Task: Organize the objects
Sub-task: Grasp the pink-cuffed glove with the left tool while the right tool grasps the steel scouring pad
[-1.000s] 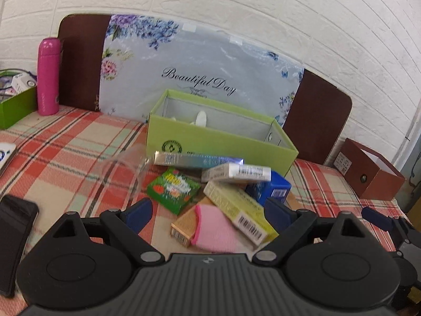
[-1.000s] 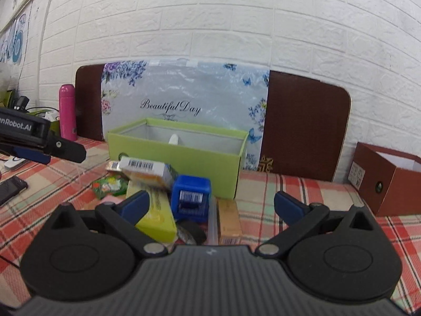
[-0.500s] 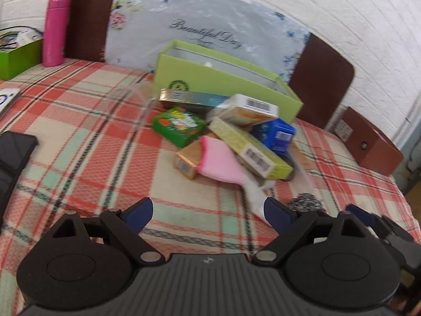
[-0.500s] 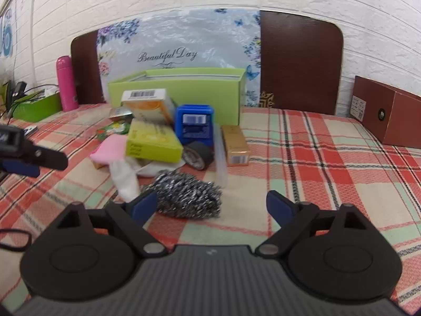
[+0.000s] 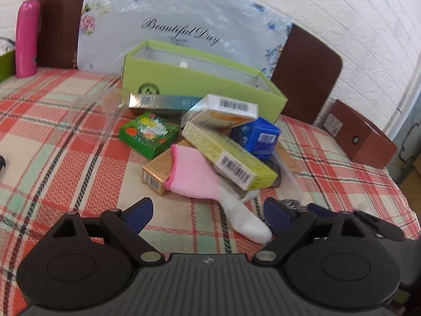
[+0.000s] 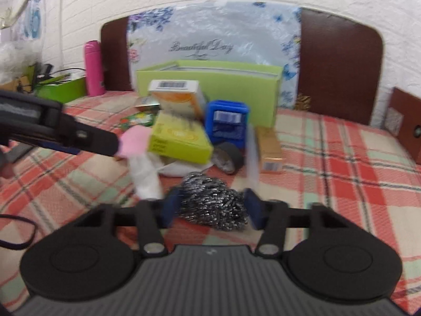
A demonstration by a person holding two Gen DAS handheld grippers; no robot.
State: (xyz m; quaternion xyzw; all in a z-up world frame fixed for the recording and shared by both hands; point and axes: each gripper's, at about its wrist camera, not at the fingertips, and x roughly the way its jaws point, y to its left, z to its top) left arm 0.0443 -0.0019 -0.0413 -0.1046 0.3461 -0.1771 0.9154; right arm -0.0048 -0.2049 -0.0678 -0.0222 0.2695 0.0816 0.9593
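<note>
Closing around the steel scourer (image 6: 214, 205), the right claw (image 6: 211, 208) has a blue pad on each side of it, though blur hides whether they press yet. Left claw (image 5: 208, 214) hangs spread wide above the checked tablecloth (image 5: 65, 158), just short of the pink and white sock (image 5: 210, 184) by the heap of boxes before the green box (image 5: 200, 84).

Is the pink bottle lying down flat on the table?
No, the pink bottle stands upright on the checked tablecloth, far from the pile of boxes.
</note>
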